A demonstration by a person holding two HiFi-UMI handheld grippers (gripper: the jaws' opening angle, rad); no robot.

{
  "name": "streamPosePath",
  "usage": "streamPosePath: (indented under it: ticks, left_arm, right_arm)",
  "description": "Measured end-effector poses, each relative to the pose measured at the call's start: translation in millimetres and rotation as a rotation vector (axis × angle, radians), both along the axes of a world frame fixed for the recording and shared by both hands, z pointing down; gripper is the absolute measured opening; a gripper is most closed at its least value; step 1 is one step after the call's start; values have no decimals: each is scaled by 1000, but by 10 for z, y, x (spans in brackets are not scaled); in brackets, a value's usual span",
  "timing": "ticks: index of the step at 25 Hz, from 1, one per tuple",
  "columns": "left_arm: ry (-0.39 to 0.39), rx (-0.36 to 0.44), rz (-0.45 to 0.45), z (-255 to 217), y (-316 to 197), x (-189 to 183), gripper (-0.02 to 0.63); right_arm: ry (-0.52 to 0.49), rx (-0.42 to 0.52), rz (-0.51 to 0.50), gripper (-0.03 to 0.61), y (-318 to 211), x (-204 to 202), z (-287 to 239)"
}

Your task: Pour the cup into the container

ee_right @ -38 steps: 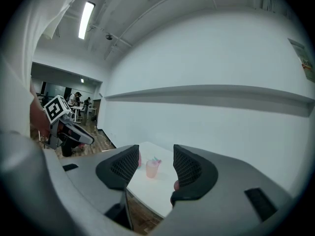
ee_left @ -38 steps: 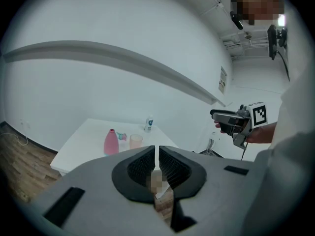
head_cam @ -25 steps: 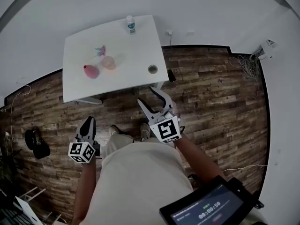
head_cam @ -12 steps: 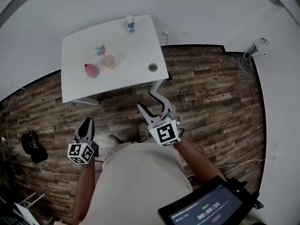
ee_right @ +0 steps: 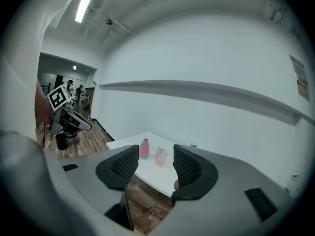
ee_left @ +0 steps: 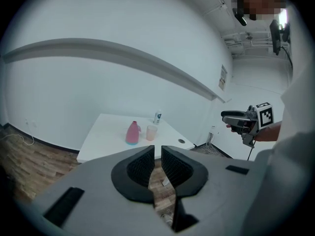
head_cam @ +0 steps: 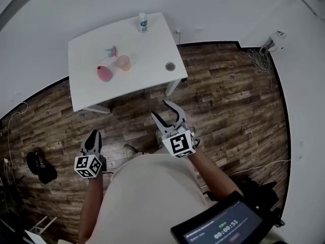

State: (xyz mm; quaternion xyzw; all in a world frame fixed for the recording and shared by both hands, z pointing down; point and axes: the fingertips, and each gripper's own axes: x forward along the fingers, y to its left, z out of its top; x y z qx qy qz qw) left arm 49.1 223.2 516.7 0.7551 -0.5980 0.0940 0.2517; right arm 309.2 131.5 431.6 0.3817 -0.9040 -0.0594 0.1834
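Note:
A pale pink cup (head_cam: 123, 62) stands on the white table (head_cam: 152, 80), next to a pink bottle-shaped container (head_cam: 104, 73). Both also show far ahead in the left gripper view, the cup (ee_left: 151, 132) right of the container (ee_left: 132, 133), and in the right gripper view, cup (ee_right: 161, 157) and container (ee_right: 143, 149). My left gripper (head_cam: 95, 134) (ee_left: 157, 151) hangs over the wooden floor, well short of the table. Its jaws have just been opening to a narrow gap, with nothing between them. My right gripper (head_cam: 162, 111) (ee_right: 155, 154) is open and empty, nearer the table's front edge.
A small water bottle (head_cam: 142, 22) stands at the table's far edge, and a little teal-and-pink object (head_cam: 109, 51) lies behind the cup. A round cable hole (head_cam: 170, 66) is near the table's right corner. A black bag (head_cam: 40, 166) sits on the floor at left, cables (head_cam: 256, 60) at right.
The person has stepped across the floor, carrying both grippers along. The table has shifted slightly right in view, and the black bag has slid down the left side.

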Motion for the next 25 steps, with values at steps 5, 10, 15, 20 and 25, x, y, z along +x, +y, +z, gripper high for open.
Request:
streamPosePath:
  ticks: [5,10,15,20,25]
  left_arm:
    - [6,-20,-16,112,87,-361,46]
    - [14,-36,-5,213,113,-571,46]
    - [16,-42,5,280,73,-724,44]
    - [10,-52,19,339,12,-787,44]
    - [13,-47,25,325,-35,-821,44]
  right_arm:
    - [20,-16,22,224,129,-254,95]
    - [33,-19,36,224,185,-469,120]
    - [50,-22,37,224,229,-647,130]
    - [62,-31,40,224,207,-725,180]
    - [101,-57,48,221,180,-736,290]
